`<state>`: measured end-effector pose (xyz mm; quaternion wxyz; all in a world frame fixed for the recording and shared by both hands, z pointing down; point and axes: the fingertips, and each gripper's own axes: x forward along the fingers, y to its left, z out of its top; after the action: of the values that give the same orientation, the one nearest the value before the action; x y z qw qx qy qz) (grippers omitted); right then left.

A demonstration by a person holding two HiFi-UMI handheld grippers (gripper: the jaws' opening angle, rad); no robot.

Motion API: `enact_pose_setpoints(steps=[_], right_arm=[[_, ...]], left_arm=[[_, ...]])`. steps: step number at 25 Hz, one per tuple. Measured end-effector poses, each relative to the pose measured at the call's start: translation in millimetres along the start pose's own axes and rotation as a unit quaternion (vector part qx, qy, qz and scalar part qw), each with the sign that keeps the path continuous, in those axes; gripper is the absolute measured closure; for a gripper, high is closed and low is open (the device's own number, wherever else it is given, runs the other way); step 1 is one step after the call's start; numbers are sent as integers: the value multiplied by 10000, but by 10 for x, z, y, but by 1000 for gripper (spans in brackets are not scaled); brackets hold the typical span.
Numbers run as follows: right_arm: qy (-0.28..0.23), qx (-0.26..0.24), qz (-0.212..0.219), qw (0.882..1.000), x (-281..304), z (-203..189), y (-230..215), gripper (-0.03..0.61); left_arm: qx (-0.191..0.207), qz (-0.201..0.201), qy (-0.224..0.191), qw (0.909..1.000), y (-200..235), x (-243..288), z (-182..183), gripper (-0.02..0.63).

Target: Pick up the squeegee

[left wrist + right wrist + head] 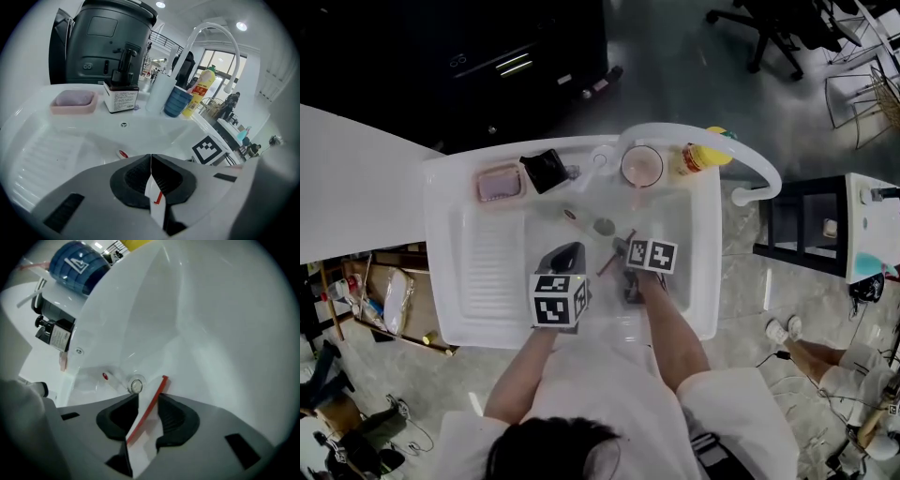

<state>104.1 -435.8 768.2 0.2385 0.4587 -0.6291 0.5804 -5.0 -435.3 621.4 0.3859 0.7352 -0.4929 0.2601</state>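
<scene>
The squeegee [607, 262], a thin red strip with a white part beside it, lies on the floor of the white sink [450, 281]. In the right gripper view the squeegee [152, 399] runs slantwise between the two dark pads, its red tip reaching past them toward the drain [136, 386]. My right gripper [149, 397] stands over it, with a narrow gap on either side of the strip. In the head view my right gripper [622, 249] is low in the basin. My left gripper [565, 251] hovers to the left, and in its own view my left gripper [151, 164] has its tips together.
Along the sink's back rim stand a pink soap dish [500, 184], a black pump bottle [546, 171], a cup [642, 166] and a yellow bottle [705, 157]. The white faucet [712, 141] arches over the basin. A ribbed draining board [487, 262] fills the left half.
</scene>
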Motion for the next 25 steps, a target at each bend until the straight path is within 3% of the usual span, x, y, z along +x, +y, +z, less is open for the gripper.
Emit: enact_pose_setpoints(steps=[1, 2, 9, 25], right_arm=[[-17, 89, -36, 10000, 22, -4, -26, 475], [-29, 156, -45, 9999, 48, -12, -27, 495], [-247, 885, 440, 9948, 107, -15, 91, 527], [-691, -14, 634, 9956, -192, 108, 365, 538]], left_arm=[[1, 7, 13, 10000, 5, -2, -16, 588], [10, 23, 32, 10000, 18, -7, -32, 588], [-103, 115, 59, 9999, 99, -9, -42, 588], [-227, 136, 27, 9996, 147, -82, -161, 588]])
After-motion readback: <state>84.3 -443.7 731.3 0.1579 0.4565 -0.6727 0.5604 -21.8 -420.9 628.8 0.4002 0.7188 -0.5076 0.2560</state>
